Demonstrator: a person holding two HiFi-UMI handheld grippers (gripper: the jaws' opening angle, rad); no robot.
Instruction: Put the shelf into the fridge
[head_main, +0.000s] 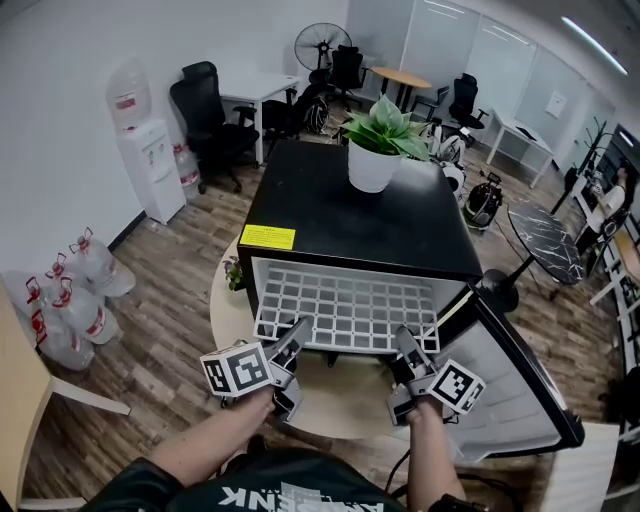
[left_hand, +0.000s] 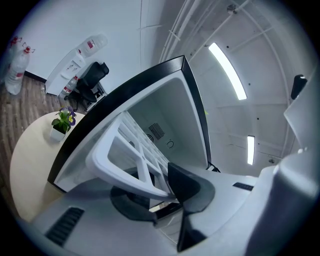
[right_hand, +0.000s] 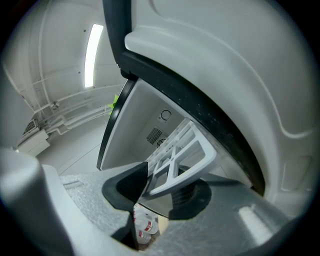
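A white grid shelf (head_main: 350, 310) lies level, its back part inside the open black fridge (head_main: 350, 210) and its front edge sticking out. My left gripper (head_main: 290, 345) is shut on the shelf's front left edge. My right gripper (head_main: 408, 350) is shut on the front right edge. In the left gripper view the shelf's rim (left_hand: 125, 155) passes between the dark pads of my left gripper (left_hand: 160, 192), with the fridge's white inside (left_hand: 165, 115) behind. In the right gripper view the shelf (right_hand: 182, 155) sits in my right gripper (right_hand: 160, 190).
The fridge stands on a round table (head_main: 230, 310), its door (head_main: 510, 390) swung open at the right. A potted plant (head_main: 378, 150) sits on top of the fridge and a small plant (head_main: 235, 272) beside it. Water bottles (head_main: 70, 300), a water dispenser (head_main: 150, 165) and office chairs (head_main: 210, 115) stand at the left.
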